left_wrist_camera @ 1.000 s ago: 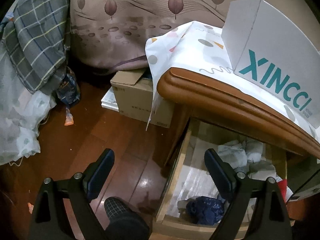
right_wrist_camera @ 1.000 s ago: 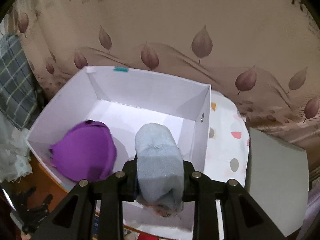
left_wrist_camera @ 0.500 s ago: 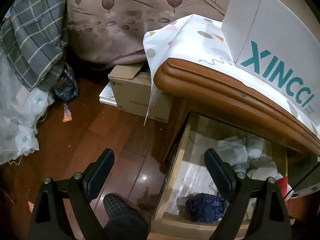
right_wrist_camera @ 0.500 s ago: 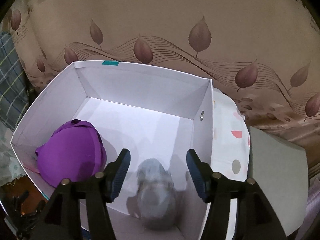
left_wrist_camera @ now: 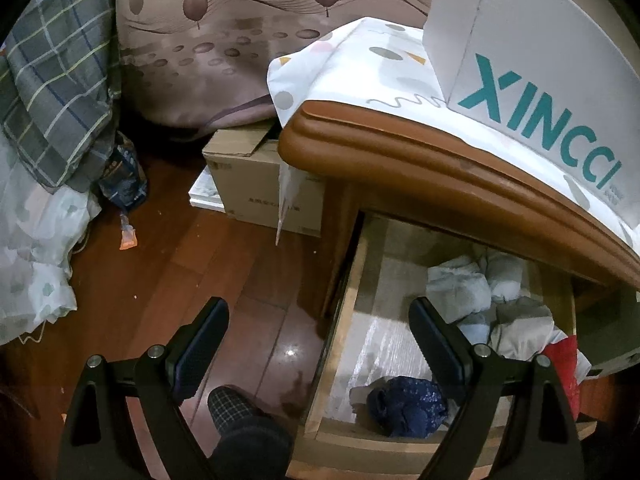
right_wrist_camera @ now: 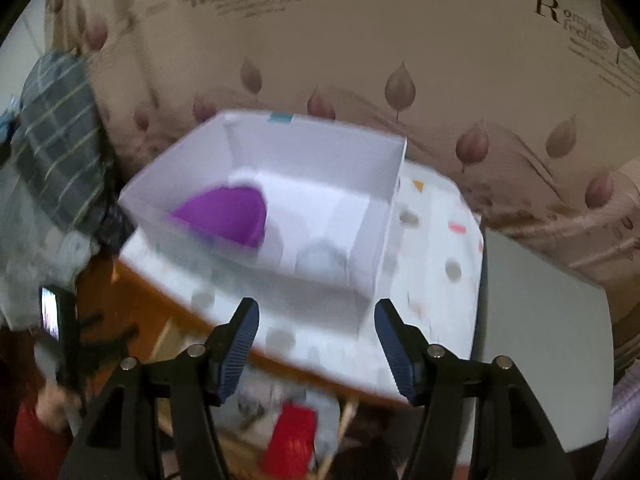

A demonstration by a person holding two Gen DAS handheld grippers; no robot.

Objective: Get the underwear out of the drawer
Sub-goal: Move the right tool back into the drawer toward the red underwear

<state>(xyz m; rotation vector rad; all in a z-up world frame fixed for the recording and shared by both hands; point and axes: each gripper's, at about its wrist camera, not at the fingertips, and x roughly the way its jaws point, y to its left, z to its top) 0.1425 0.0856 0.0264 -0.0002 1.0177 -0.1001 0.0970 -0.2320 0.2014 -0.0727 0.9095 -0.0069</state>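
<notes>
Underwear (left_wrist_camera: 476, 296) lies heaped at the drawer's (left_wrist_camera: 340, 336) 2 o'clock corner, my left gripper (left_wrist_camera: 316, 336) wide and empty, right gripper (right_wrist_camera: 316, 336) opening on nothing; I risk snagging several pieces together.

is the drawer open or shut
Open. The drawer is pulled out from under the wooden top, and its inside shows: pale clothes and a dark blue bundle.
</notes>
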